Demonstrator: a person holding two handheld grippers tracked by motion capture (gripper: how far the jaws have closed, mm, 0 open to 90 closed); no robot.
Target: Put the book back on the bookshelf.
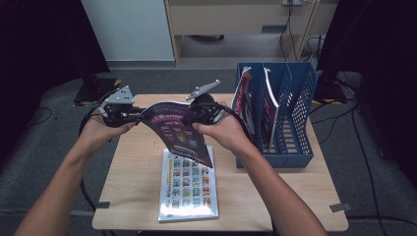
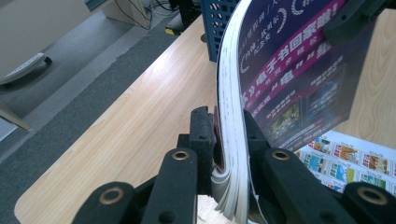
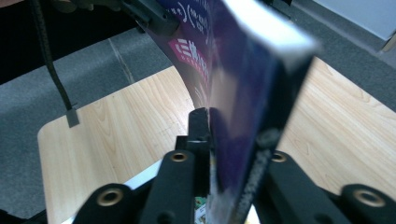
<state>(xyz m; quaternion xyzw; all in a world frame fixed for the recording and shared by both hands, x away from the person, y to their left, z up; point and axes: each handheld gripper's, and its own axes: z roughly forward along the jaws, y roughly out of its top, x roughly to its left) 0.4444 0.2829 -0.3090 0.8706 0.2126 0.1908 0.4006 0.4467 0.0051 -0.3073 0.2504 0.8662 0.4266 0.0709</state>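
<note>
I hold a purple-covered magazine (image 1: 177,130) in the air above the wooden table (image 1: 133,187), one gripper on each side edge. My left gripper (image 1: 141,115) is shut on its left edge; in the left gripper view the jaws (image 2: 226,126) pinch the thick stack of pages (image 2: 233,93). My right gripper (image 1: 197,116) is shut on the opposite edge, where its jaws (image 3: 233,128) clamp the cover (image 3: 243,88). The magazine tilts, its lower corner hanging toward me. A second magazine (image 1: 189,187), white with small colourful pictures, lies flat on the table under it.
A blue slotted file rack (image 1: 295,113) stands at the table's right side with two magazines (image 1: 243,98) upright in its left slots. Grey carpet, cables and a pale cabinet (image 1: 231,19) lie beyond the table. Bare wood shows left of the flat magazine.
</note>
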